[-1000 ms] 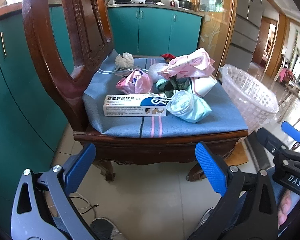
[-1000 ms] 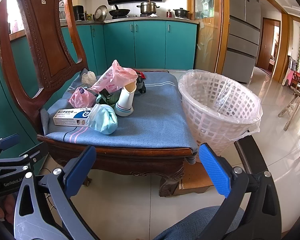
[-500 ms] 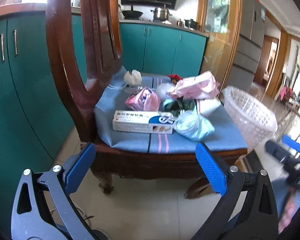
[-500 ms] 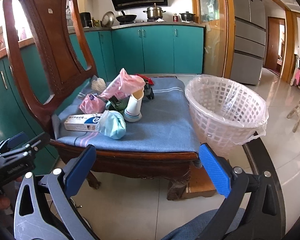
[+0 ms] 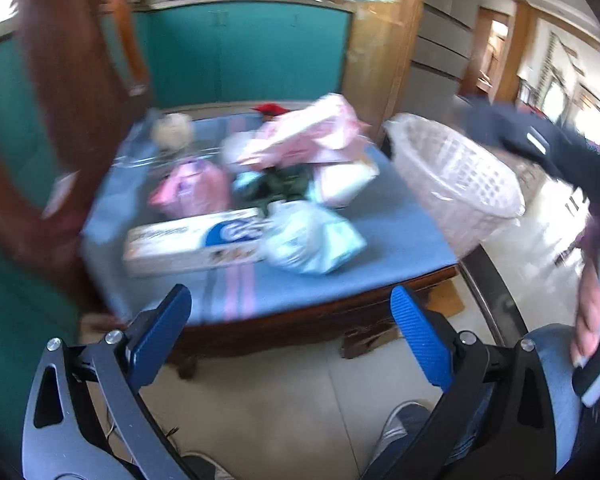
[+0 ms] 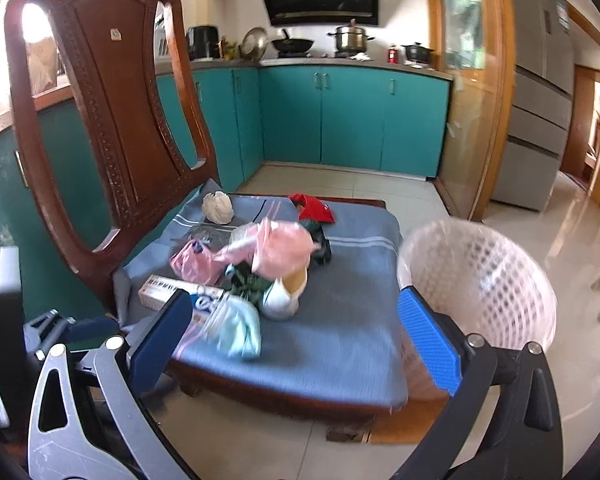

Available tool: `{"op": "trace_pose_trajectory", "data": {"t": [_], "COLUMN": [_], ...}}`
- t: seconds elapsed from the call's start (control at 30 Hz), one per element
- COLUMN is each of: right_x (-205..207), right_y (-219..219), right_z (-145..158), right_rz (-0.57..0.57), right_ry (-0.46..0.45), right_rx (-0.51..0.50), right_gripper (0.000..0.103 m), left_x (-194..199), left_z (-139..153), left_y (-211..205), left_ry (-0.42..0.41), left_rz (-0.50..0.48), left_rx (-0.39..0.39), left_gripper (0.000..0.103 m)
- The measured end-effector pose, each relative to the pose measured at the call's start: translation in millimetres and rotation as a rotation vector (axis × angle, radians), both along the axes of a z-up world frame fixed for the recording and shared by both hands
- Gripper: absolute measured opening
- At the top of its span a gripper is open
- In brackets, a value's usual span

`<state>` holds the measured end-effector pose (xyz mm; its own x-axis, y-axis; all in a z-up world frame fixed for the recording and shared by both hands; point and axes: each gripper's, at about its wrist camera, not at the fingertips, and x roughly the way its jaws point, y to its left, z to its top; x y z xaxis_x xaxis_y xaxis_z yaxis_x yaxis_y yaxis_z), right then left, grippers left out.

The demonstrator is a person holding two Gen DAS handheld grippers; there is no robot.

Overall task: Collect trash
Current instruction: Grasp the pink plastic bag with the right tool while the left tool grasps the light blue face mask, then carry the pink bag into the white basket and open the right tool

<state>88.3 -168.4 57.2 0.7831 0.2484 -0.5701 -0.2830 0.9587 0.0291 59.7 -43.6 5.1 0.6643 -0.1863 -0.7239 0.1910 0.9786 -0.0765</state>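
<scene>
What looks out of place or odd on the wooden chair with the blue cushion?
A heap of rubbish lies on the blue seat cushion where a person would sit: a long white carton, a pale blue plastic bag, pink plastic bags. The white lattice basket beside the chair seems empty.

**Daylight, smear and fisheye bend**

Daylight is flooding in, blowing out the openings in the chair back (image 6: pixel 112 108) and glaring off the floor tiles (image 6: pixel 580 232). Motion blur is smearing the whole left wrist view; the basket (image 6: pixel 480 280) is blurring in the right. Edges are bowing and darkening to black corners.
</scene>
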Motion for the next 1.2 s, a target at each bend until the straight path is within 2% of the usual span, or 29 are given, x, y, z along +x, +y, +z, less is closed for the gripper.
{"op": "trace_pose_trajectory", "data": {"t": [0.1,0.17,0.23,0.33,0.4,0.5,0.53,0.57,0.63,0.73,0.83,0.9,0.93,1.03,1.07,1.17,1.2], "right_x": [34,53,65,78,80,84,85,87,88,87,84,82,83,87,89,94,96], "right_y": [7,11,11,7,5,2,0,-2,-6,-1,10,16,19,26,31,45,44], "right_z": [1,-3,-10,-25,-32,-42,-43,-42,-40,-37,-37,-36,-36,-38,-40,-48,-50], "right_rz": [0.039,0.05,0.051,0.114,0.125,0.113,0.109,0.105,0.105,0.123,0.172,0.18,0.182,0.188,0.19,0.192,0.189], "right_ry": [0.021,0.037,0.053,0.097,0.099,0.107,0.113,0.117,0.115,0.1,0.093,0.076,0.072,0.073,0.073,0.093,0.106], "right_rx": [-0.012,-0.02,-0.014,0.053,0.069,0.05,0.06,0.075,0.118,0.127,0.112,0.098,0.098,0.097,0.077,-0.002,0.004], "right_gripper": [0.1,0.096,0.089,0.084,0.083,0.08,0.078,0.077,0.076,0.076,0.076,0.076,0.076,0.075,0.068,0.028,0.02], "left_x": [24,42,58,69,74,79,81,83,84,73,52,40,37,30,30,41,45], "left_z": [-3,-10,-17,-21,-31,-43,-44,-45,-43,-28,1,24,34,52,53,44,40], "left_y": [-17,-20,-21,-20,-13,-11,-11,-13,-15,-10,8,31,41,67,72,79,79], "left_ry": [-0.027,-0.004,0.028,0.017,0.061,0.104,0.108,0.112,0.103,0.052,-0.048,-0.111,-0.147,-0.273,-0.279,-0.231,-0.212], "left_rz": [-0.018,-0.03,-0.036,-0.024,-0.022,-0.033,-0.041,-0.052,-0.062,-0.048,-0.014,0.009,0.031,0.129,0.145,0.166,0.166], "left_rx": [0.029,0.01,-0.008,0.02,-0.027,-0.037,-0.042,-0.045,-0.049,-0.063,-0.044,-0.1,-0.105,-0.064,-0.065,-0.088,-0.088], "left_gripper": [0.099,0.092,0.079,0.076,0.073,0.054,0.044,0.04,0.014,0.006,0.006,0.006,0.006,0.006,0.006,0.006,0.006]}}
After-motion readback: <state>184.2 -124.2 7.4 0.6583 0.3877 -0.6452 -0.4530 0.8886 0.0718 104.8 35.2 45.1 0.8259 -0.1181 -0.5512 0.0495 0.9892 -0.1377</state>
